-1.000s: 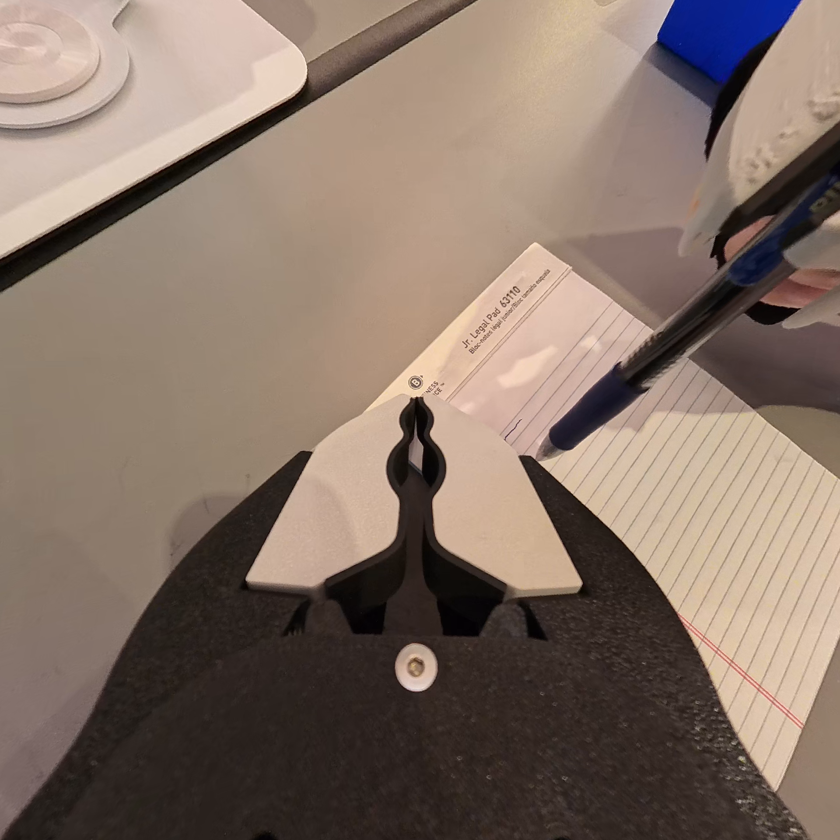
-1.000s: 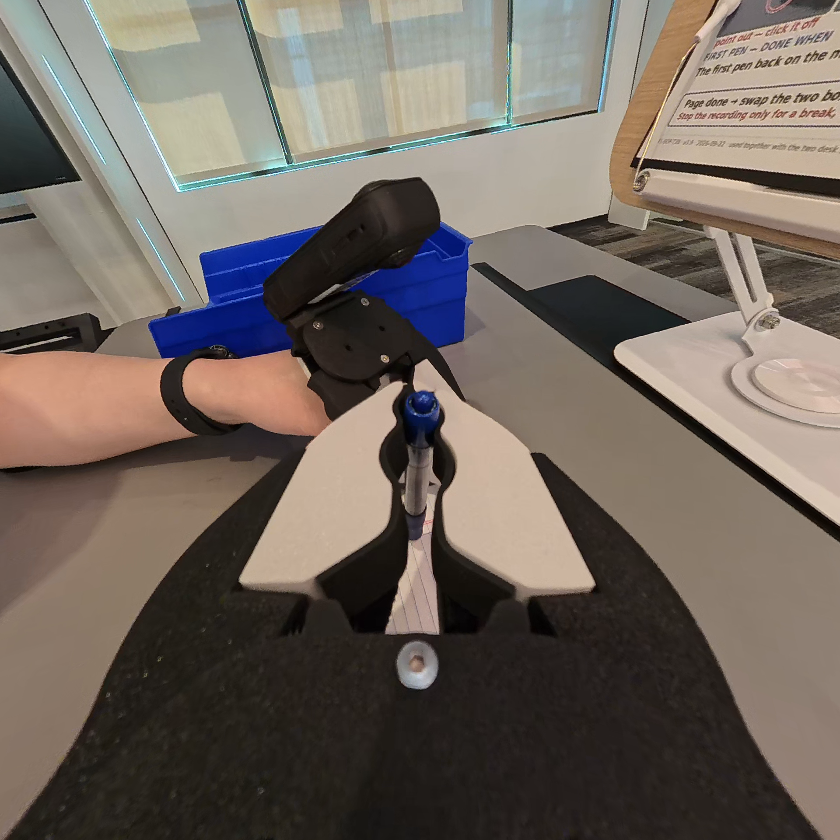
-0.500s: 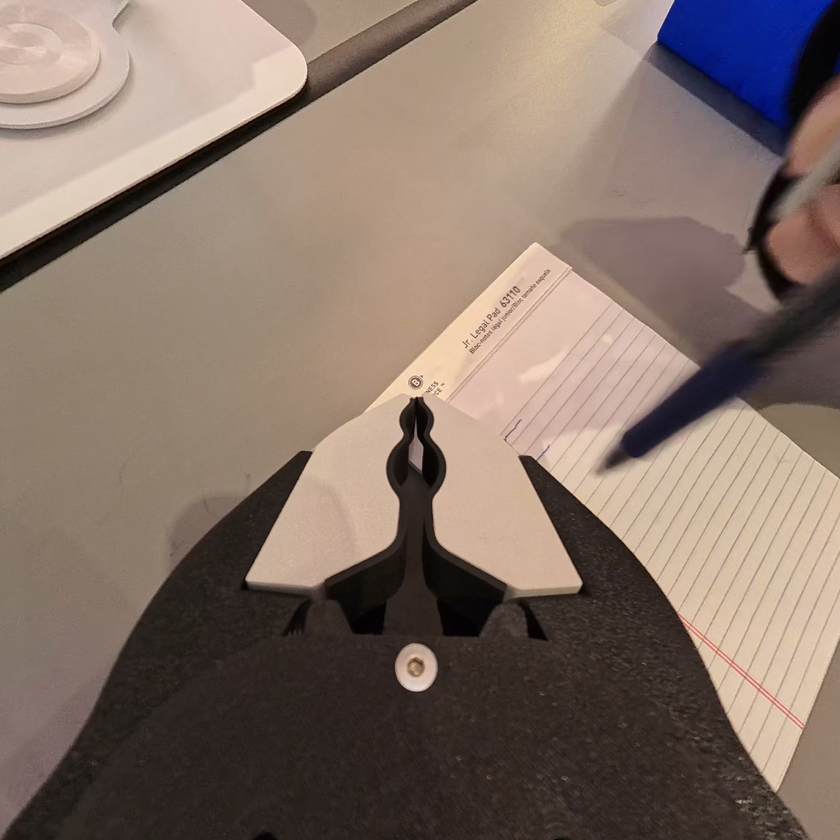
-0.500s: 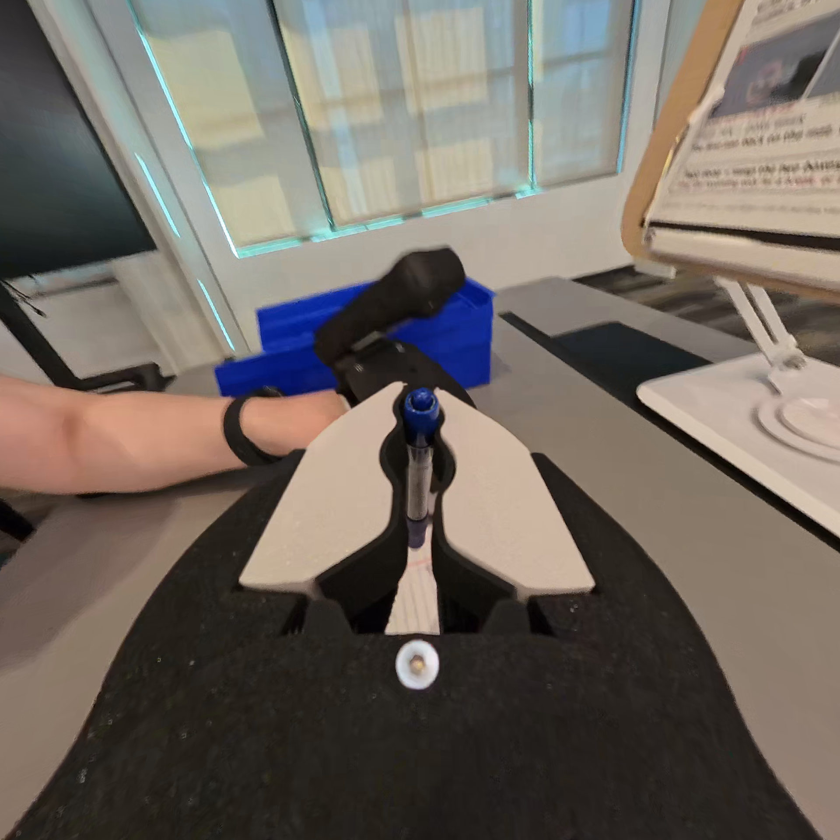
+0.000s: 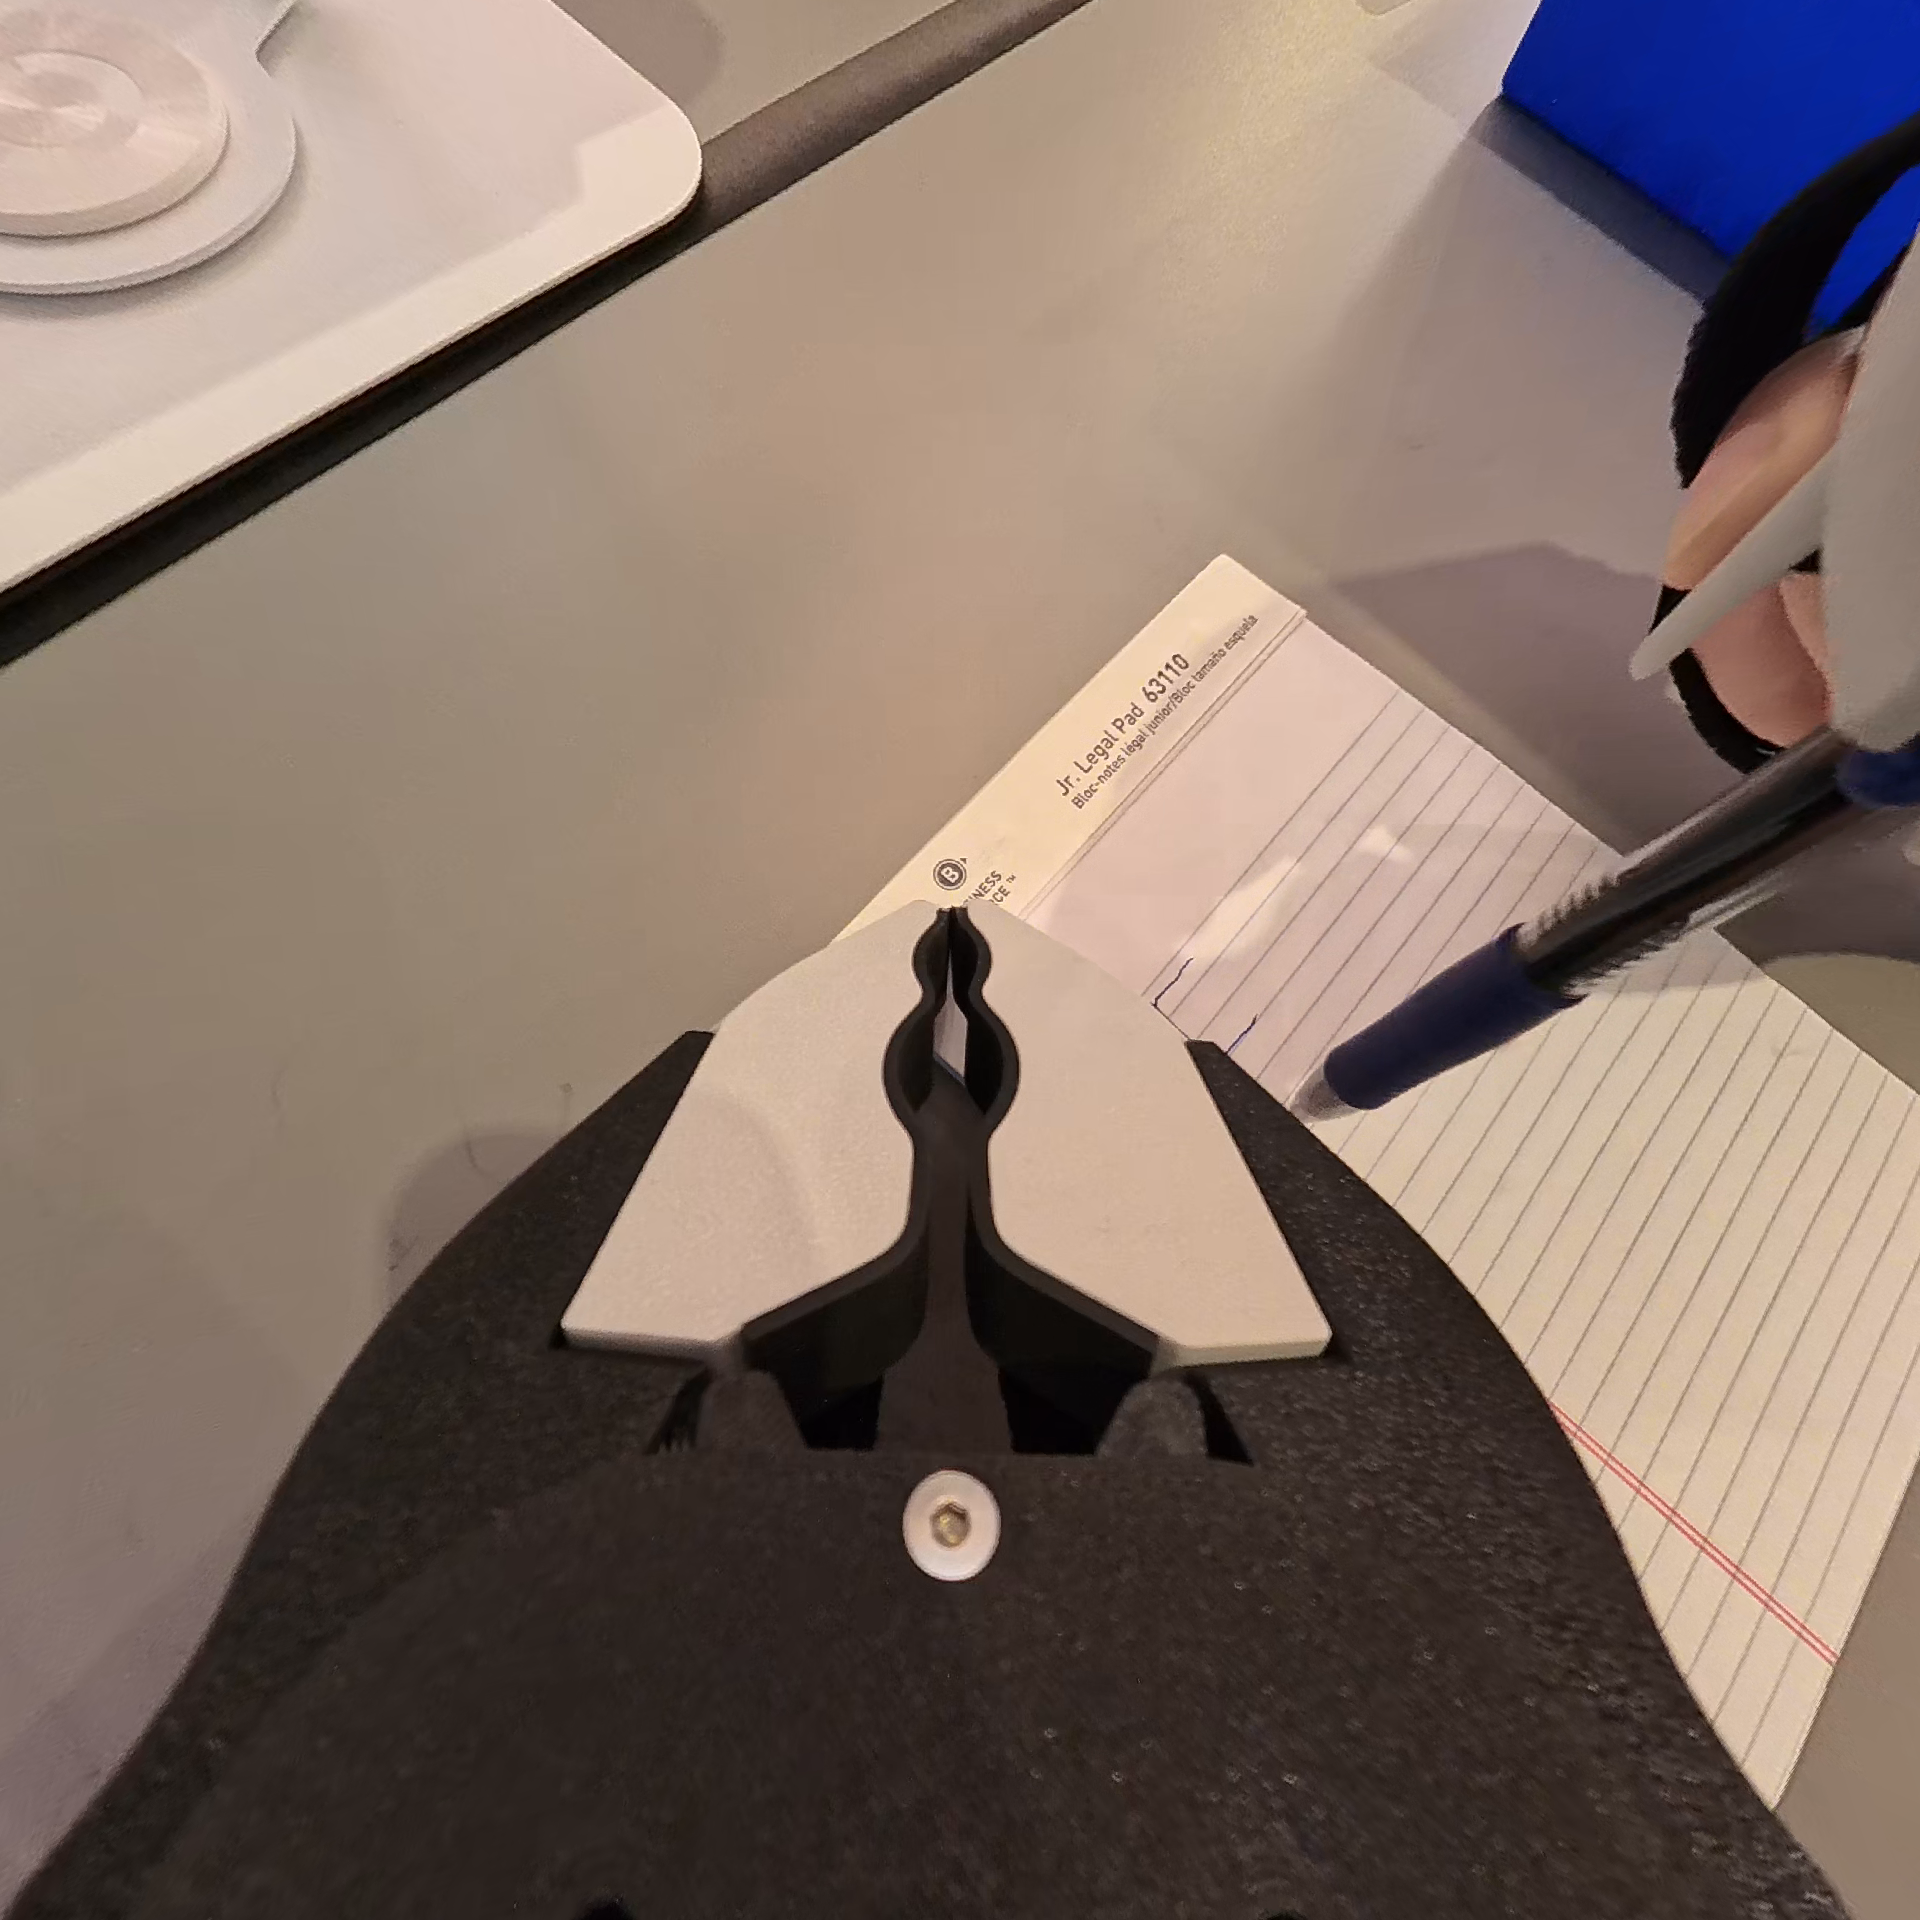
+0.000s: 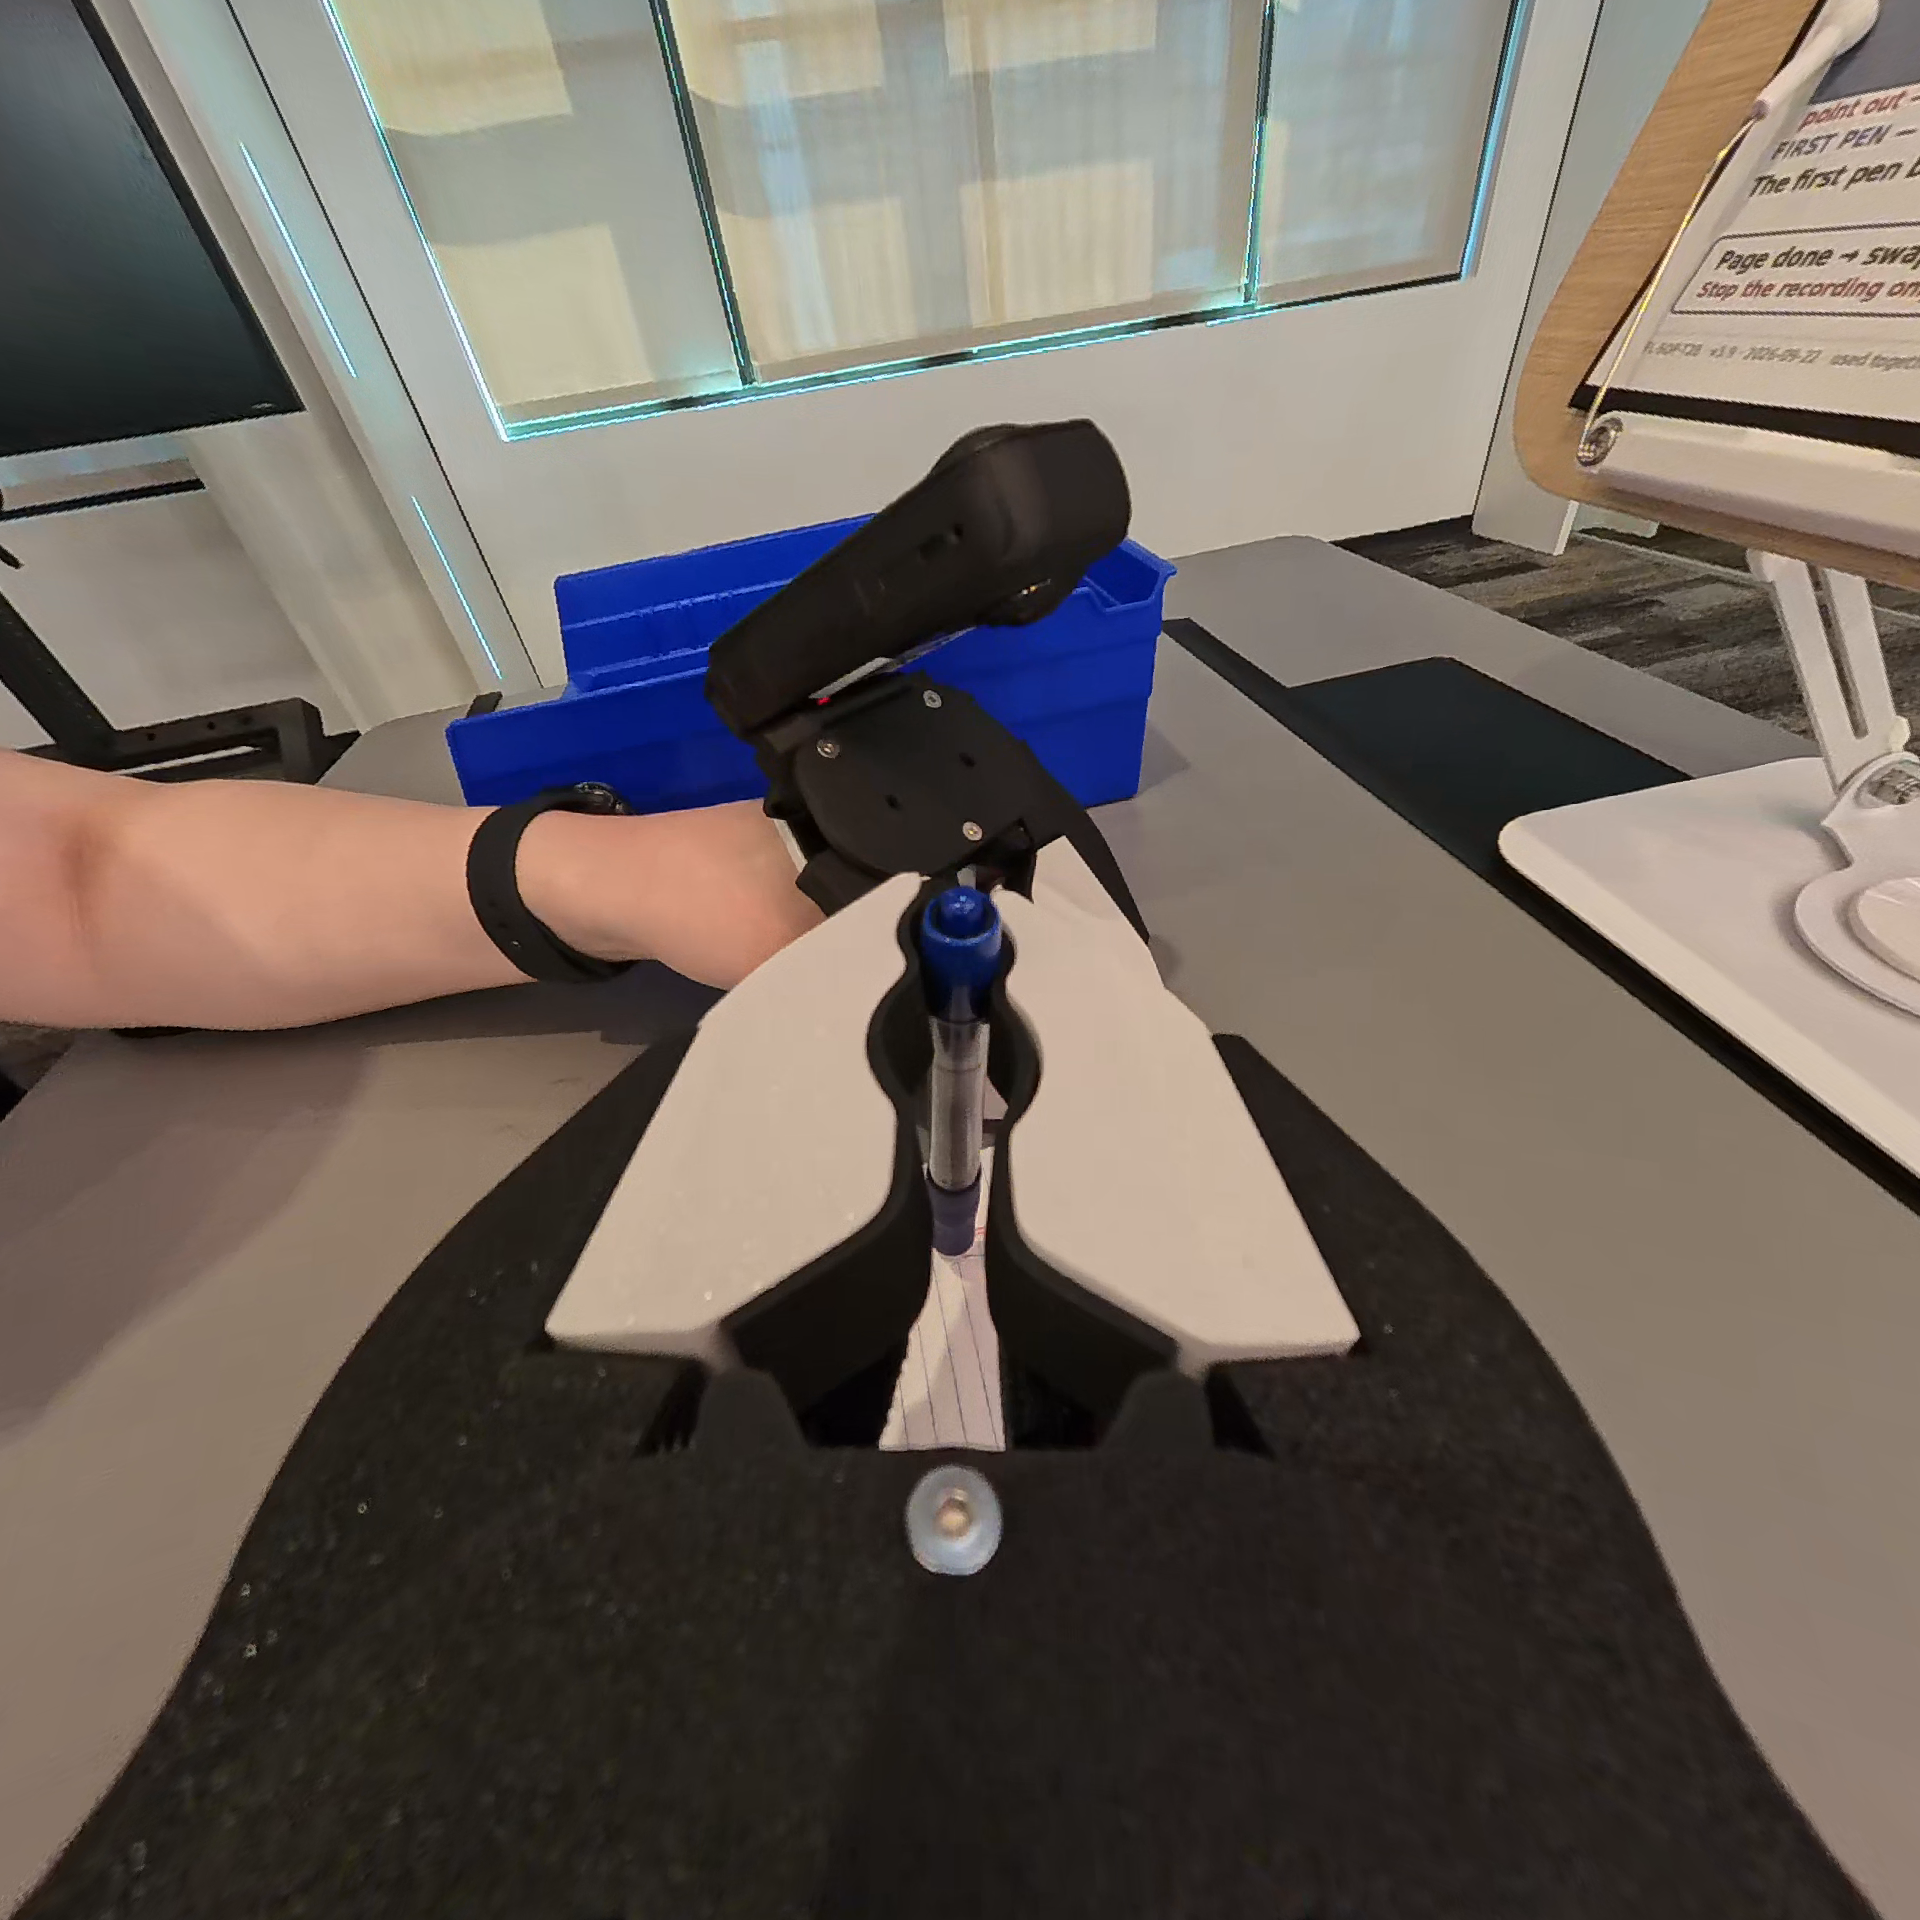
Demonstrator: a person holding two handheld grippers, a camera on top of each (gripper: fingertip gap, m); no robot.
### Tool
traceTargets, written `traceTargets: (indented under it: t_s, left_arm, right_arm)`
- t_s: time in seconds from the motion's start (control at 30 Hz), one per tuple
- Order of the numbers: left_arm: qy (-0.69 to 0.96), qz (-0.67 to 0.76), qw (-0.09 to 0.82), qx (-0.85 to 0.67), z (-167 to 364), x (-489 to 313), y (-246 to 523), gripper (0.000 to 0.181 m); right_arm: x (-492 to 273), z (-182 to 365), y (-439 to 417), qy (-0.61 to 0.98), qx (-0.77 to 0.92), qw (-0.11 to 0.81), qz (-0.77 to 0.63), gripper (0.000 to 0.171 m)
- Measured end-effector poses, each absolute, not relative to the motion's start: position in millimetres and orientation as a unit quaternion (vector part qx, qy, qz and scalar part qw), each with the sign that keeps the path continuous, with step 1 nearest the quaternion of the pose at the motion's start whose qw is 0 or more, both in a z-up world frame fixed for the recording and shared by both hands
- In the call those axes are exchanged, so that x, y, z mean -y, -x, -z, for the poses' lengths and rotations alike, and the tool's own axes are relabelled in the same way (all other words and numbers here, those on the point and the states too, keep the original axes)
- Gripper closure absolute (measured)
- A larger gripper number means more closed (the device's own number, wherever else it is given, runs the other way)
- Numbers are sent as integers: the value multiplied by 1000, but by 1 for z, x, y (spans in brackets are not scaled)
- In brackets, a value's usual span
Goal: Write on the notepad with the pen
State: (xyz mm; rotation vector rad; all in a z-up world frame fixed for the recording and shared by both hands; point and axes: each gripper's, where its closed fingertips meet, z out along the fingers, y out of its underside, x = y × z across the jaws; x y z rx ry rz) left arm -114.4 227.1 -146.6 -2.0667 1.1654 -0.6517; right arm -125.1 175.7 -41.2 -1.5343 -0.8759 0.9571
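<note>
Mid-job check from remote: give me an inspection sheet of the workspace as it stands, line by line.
Surface: grey table, bare around the pad.
Job's things: lined notepad lies flat, two short blue marks near its top; blue pen has its tip at the page.
Clutter: blue bin at the far side; white stand base with a tilted document board.
Grippers: left gripper shut, fingers over the notepad's top corner; right gripper shut on the pen.
Cables: nothing seen.
Surroundings: windows, a dark screen, a person's forearm with a black wristband.

Left tool closed, apparently pressing down; right tool clamped.
</note>
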Motion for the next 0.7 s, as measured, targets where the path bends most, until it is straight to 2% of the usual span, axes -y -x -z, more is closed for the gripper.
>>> traceTargets:
  t_s: [0.7]
  left_arm:
    - [791,249,335,-447,147,-227,115,181]
  right_arm:
    - [-175,47,107,670,367,512,-393,166]
